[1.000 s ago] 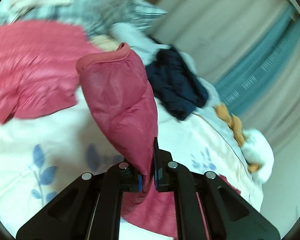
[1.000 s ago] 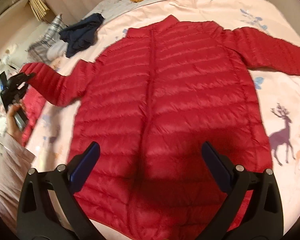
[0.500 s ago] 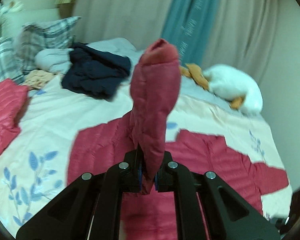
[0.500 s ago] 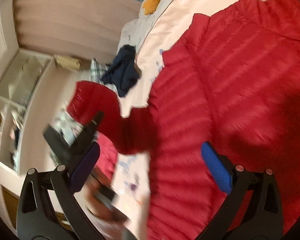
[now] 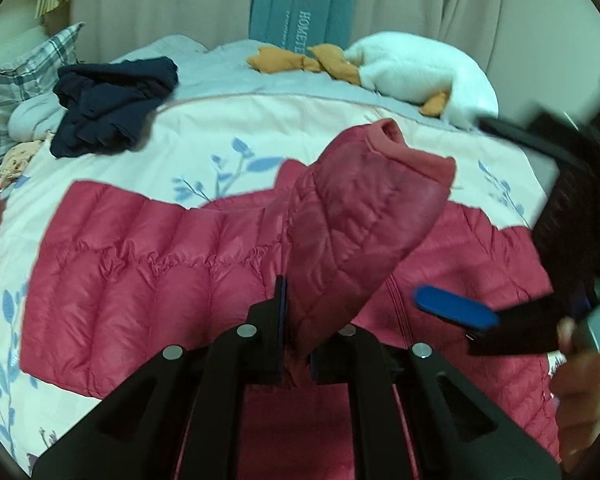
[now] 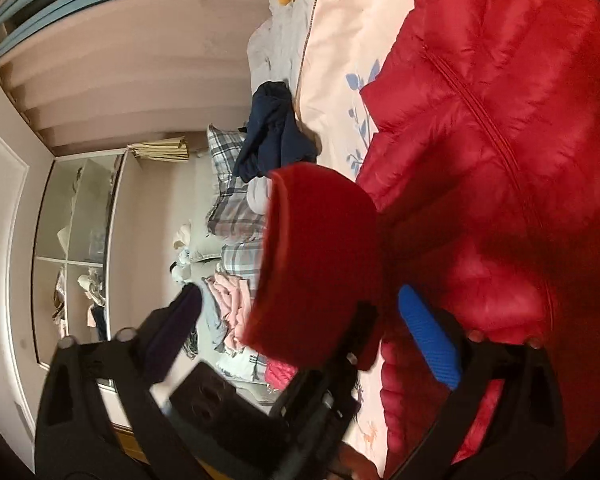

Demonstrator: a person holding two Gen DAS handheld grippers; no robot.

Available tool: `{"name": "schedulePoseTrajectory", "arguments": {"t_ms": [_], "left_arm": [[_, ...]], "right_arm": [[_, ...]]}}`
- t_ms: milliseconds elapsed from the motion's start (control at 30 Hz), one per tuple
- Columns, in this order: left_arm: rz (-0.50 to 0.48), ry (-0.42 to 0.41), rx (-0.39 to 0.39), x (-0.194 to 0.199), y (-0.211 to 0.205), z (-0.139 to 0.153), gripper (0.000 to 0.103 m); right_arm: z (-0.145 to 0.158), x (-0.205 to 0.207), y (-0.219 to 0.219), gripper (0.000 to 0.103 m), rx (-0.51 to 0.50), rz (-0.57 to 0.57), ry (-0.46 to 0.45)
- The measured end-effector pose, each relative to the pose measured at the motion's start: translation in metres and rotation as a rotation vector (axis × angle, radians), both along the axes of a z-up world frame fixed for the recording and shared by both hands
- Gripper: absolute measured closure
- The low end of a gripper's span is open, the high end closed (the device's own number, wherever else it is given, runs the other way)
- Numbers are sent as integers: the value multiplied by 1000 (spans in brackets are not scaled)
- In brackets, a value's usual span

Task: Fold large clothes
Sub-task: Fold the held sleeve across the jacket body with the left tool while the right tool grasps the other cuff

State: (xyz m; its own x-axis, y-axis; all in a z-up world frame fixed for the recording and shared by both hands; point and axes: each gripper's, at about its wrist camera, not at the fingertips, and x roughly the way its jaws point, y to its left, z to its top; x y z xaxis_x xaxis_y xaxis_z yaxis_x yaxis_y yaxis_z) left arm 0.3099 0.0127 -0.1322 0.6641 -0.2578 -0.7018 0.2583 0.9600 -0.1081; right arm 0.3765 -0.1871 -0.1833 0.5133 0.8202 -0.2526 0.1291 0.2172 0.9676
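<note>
A red quilted down jacket [image 5: 140, 256] lies spread flat on the bed, zipper up; it also fills the right of the right wrist view [image 6: 480, 128]. My left gripper [image 5: 296, 340] is shut on the jacket's sleeve [image 5: 364, 224], which stands lifted over the jacket body with its cuff pointing right. The sleeve [image 6: 320, 264] also shows in the right wrist view, held by the left gripper below it. My right gripper [image 6: 300, 320] is open, its blue-padded fingers [image 6: 428, 336] on either side of the raised sleeve without touching it. It appears at the right edge of the left wrist view [image 5: 456, 308].
A dark navy garment [image 5: 112, 108] lies at the bed's far left by plaid pillows [image 5: 16, 80]. A white and orange plush toy [image 5: 412, 68] sits at the headboard side. Curtains hang behind. A shelf unit [image 6: 80, 248] stands by the wall.
My left gripper has carried the sleeve across over the jacket body, tilting its cuff to the right. My right gripper has swung close to the lifted sleeve.
</note>
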Motion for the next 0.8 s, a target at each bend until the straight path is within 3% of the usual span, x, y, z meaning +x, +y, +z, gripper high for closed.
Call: {"name": "schedulePoseTrajectory", "arguments": {"t_ms": [67,133,167,267,367,400,433,633,800], "left_arm": [[-13,6,24,-1,-3,-5,95],[-32,8,59,-2,-10,-11,94],[-43,4,78,-3,-15,-15,94],[-50,16,81,-3,-15,-20,90],[-38,34,20,-3,-8,-18,53],[-32,30,2,-6,-5,-16,27],[-23,18,-12,-9,-2,-12,15],[-29,-31,-129,-35,27,24,12],[71,-38,-239,-45,80,40,7]], "right_arm": [[1,8,4,29,-62,11,21],[2,12,3,76,-149,6,35],[1,13,2,86,-173,-1,44],[5,11,-3,92,-228,-23,12],[9,9,-5,93,-270,-9,-13],[10,9,-6,93,-276,-10,-17],[11,8,-8,93,-274,-14,-21],[22,-2,-29,93,-302,-51,-63],[33,-19,-62,93,-324,-96,-86]]}}
